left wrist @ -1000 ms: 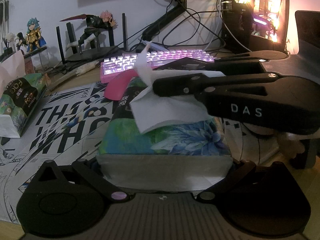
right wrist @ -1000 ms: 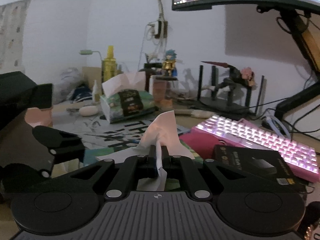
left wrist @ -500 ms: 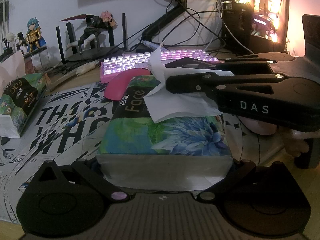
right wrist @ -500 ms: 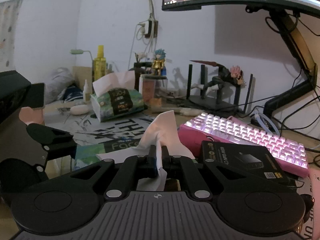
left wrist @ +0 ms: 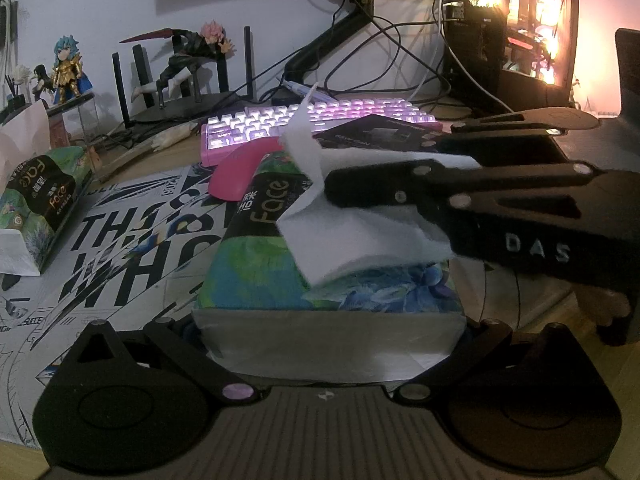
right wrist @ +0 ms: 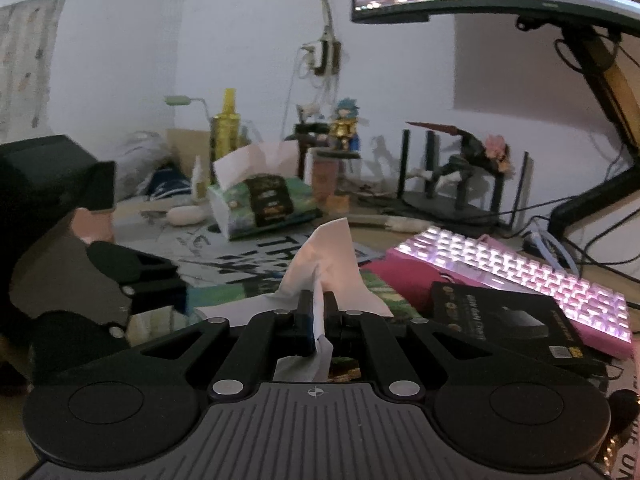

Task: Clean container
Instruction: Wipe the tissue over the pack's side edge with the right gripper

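A green and blue floral tissue pack (left wrist: 260,280) lies on the desk mat. It sits between the widely spread fingers of my left gripper (left wrist: 324,324), which press on its near end. My right gripper (left wrist: 332,188) comes in from the right above the pack and is shut on a white tissue (left wrist: 360,240) that trails down to the pack's top. In the right wrist view, the same tissue (right wrist: 324,256) sticks up from the closed right gripper (right wrist: 318,308). The left gripper (right wrist: 132,280) shows at the left edge, beside the pack (right wrist: 216,296).
A lit pink keyboard (left wrist: 340,116), a pink mouse (left wrist: 240,172) and a black box (right wrist: 504,324) lie just behind the pack. A second tissue pack (left wrist: 36,200) stands at the left. Figurines (left wrist: 188,60), cables and a glowing PC case (left wrist: 520,40) line the back.
My right gripper has drawn the tissue to the right and further off the pack, uncovering the pack's black label. The left gripper and the pack have stayed put.
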Demonstrator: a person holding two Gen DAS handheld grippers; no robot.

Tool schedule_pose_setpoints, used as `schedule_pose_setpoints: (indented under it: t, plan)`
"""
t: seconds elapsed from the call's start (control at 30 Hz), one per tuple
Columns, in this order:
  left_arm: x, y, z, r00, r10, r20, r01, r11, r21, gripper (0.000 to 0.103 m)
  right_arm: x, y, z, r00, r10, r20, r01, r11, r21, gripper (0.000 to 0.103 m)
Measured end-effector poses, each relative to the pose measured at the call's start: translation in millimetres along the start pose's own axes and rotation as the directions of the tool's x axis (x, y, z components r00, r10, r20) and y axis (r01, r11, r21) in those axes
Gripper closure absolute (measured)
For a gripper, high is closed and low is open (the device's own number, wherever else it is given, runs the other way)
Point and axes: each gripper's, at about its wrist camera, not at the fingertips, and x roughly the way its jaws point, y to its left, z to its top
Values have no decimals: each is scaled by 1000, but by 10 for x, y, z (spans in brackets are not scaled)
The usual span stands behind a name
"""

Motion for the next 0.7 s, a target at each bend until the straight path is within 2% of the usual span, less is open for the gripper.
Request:
schedule_pose_setpoints:
  t: [0.3, 0.5, 0.7]
  plan:
    - [1, 1, 0, 1000, 0, 0, 0, 1000, 0, 0, -34, 75, 28, 994, 105, -4, -105, 994, -23, 98]
    - [1, 2, 0, 1000, 0, 0, 0, 1000, 0, 0, -41, 51, 27, 994, 112, -2, -112, 994, -19, 98]
    - [1, 2, 1, 1000, 0, 0, 0, 1000, 0, 0, -27, -10, 25, 997, 77, -4, -77, 997, -11, 98]
